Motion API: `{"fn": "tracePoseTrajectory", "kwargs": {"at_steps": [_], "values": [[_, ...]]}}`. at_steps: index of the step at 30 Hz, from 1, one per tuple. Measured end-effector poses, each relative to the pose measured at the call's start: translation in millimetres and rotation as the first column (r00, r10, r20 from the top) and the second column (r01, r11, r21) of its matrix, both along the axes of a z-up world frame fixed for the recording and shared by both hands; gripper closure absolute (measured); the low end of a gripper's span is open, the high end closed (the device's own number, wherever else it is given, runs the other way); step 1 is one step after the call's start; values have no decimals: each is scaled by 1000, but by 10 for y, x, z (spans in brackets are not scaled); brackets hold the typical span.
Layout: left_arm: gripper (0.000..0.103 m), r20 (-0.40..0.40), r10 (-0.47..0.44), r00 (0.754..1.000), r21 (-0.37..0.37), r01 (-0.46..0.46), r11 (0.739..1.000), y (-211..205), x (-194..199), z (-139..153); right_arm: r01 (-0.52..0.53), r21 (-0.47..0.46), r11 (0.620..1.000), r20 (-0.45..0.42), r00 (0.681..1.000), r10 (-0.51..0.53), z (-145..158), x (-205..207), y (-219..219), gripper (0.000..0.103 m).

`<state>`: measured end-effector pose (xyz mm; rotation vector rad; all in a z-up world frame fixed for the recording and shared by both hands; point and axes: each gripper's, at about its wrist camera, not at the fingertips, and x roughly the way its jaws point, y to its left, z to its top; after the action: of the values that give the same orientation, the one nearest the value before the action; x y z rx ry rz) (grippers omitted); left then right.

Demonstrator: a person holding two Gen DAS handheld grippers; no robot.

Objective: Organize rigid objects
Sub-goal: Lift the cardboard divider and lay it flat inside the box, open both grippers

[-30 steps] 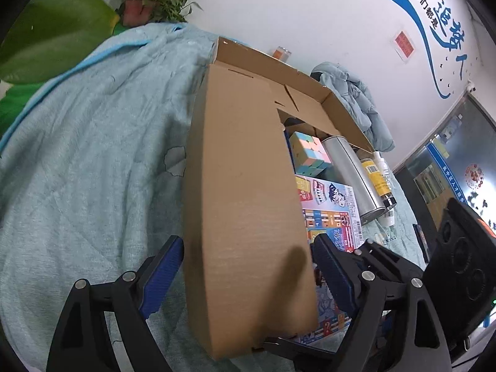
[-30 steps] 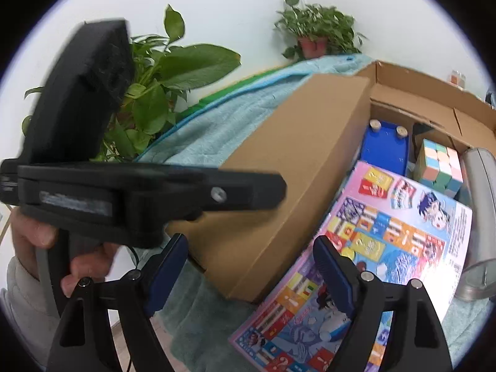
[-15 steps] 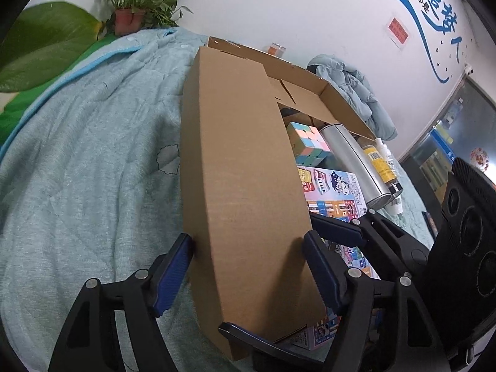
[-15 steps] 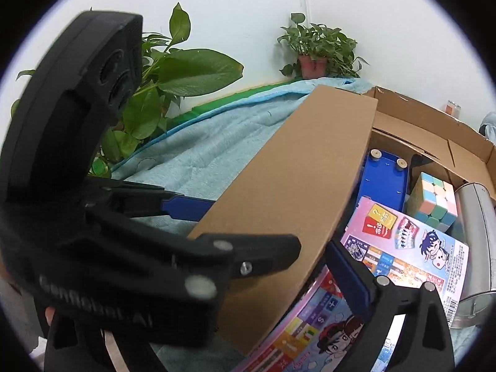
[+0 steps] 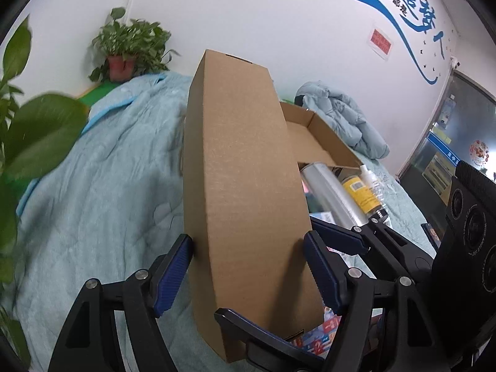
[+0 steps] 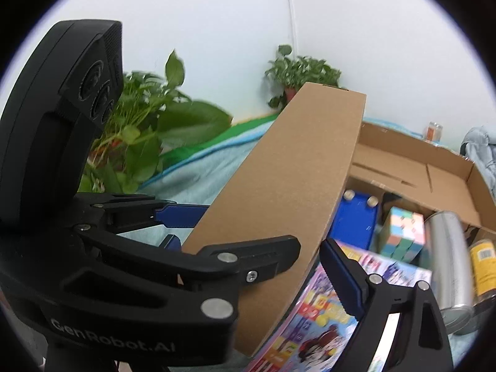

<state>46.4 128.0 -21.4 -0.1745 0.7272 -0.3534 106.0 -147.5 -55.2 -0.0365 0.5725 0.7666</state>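
Cardboard box (image 5: 248,186): one flap gripped by left hand-held gripper (image 5: 248,266); right (image 5: 334,241) closing.

The flap of my cardboard box (image 5: 248,186) was plain brown, and my left gripper (image 5: 248,274) wore dark blue ribbed pads on black arms. The quilt (image 5: 102,192) under it was pale teal with a brighter blue edge. Inside the box I saw a pastel-squared cube (image 6: 401,234), a blue block (image 6: 353,220), a silver cylinder (image 6: 448,263), a yellow-labelled bottle (image 6: 482,268) and a bright, cartoon-printed booklet (image 6: 313,322).
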Motion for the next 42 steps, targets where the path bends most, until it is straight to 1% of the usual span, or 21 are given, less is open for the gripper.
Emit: {"fn": "tracePoseTrajectory", "kwargs": {"at_steps": [4,7,12,17,22,26,30,32,35,36,38,42], "values": [[32,24,-30,999,-6,30,1000,-77,226,197,33,-3,999,32,999,-33,129,124,-56,13],[32,44,-49,998,-1,49,999,-148,421,329,50,-2,999,47,998,-50,217,283,-103,13],[32,55,-73,996,-12,74,997,-256,825,522,80,-9,997,65,995,-79,335,597,-145,13],[32,62,-91,994,-6,92,996,-343,1296,689,99,-17,995,71,993,-97,423,952,-164,13],[32,42,-97,994,-18,98,995,-389,1890,793,108,-42,993,58,993,-106,484,1338,-90,13],[32,33,-94,995,4,94,996,-435,2359,831,100,-45,994,49,994,-98,489,1593,-43,13],[32,-11,-86,996,22,87,996,-434,2874,726,81,-52,995,8,997,-81,403,1872,70,13],[32,-38,-81,996,28,83,996,-400,3041,594,67,-49,997,-15,998,-68,335,2001,128,14],[33,-93,-66,994,28,69,997,-356,3326,370,69,-54,996,-50,996,-72,208,2194,218,21],[33,-112,-62,992,26,65,998,-336,3397,288,67,-51,996,-78,994,-71,149,2275,246,22],[33,-151,-56,987,22,60,998,-296,3506,127,58,-54,997,-106,992,-64,48,2389,292,22],[35,-218,-44,975,33,52,998,-260,3723,-189,55,-57,997,-206,976,-66,-192,2573,338,25]]}}
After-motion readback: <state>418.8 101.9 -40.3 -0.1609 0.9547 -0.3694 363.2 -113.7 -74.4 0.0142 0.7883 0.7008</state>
